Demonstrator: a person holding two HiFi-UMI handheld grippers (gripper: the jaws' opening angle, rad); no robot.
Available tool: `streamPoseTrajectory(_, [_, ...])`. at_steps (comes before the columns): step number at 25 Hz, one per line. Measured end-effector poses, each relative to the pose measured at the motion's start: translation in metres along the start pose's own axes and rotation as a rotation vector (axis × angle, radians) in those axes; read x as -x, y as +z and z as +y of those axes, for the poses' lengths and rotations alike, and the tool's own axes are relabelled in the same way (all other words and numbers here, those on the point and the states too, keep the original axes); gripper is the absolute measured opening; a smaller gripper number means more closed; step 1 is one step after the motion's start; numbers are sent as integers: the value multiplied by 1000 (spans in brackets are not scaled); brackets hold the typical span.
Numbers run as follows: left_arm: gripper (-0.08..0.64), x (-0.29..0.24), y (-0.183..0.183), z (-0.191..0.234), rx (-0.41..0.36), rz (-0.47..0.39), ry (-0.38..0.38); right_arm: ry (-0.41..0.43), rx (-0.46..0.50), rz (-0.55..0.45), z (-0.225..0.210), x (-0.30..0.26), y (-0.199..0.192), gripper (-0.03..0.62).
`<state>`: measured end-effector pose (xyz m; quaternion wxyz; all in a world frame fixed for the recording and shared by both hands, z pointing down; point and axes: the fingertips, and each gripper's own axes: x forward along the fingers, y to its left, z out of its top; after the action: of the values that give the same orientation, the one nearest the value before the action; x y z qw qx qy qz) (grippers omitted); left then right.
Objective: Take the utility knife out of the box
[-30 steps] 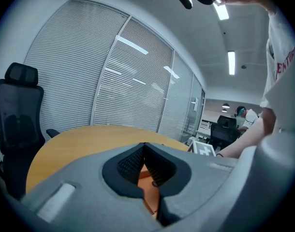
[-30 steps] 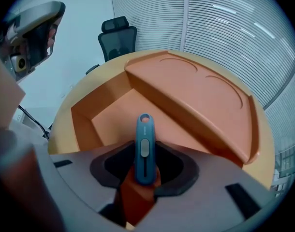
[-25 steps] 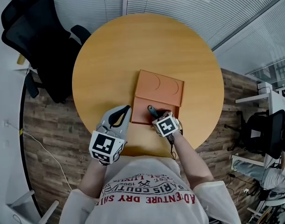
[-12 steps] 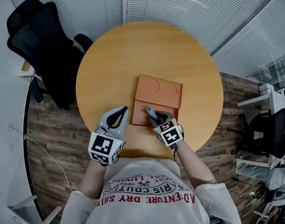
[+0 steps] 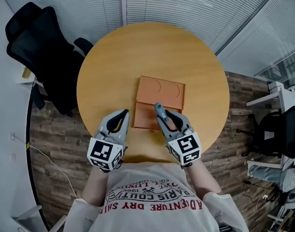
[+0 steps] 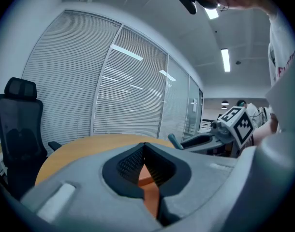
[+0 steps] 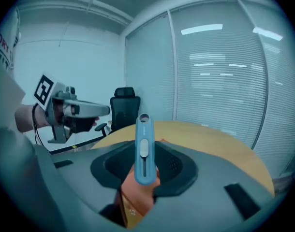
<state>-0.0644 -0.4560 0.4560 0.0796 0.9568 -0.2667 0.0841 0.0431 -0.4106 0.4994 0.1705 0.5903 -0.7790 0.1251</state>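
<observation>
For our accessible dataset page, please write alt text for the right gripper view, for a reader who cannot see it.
The right gripper clamps a blue utility knife upright, slider facing the camera, above an orange box on a round wooden table. The left gripper hangs at left; a black office chair and blinds stand behind.

head view: the lower end of the utility knife (image 5: 158,111) is hidden between the jaws of the right gripper (image 5: 168,116), which also covers part of the near edge of the box (image 5: 159,93). the office chair (image 5: 278,132) at the right is cut off by the picture's edge. left gripper view: the box shows only as an orange sliver below the closed tips of the left gripper (image 6: 145,145).
</observation>
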Motion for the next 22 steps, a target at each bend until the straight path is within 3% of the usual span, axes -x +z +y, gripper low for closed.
streamPoseTrajectory(8, [-6,-13,19,-21,-32,-40,-48,-125,1,-308,-26,58,58,135])
streamPoseTrajectory(13, [-6,-20,25,-30,-59,-42,-64,-195,-51,-358,-48,77,56,135])
streamPoseTrajectory(22, [-5,-20,25,-39,-47,-43,-71,-230,-74,-337,-63,83,48,133])
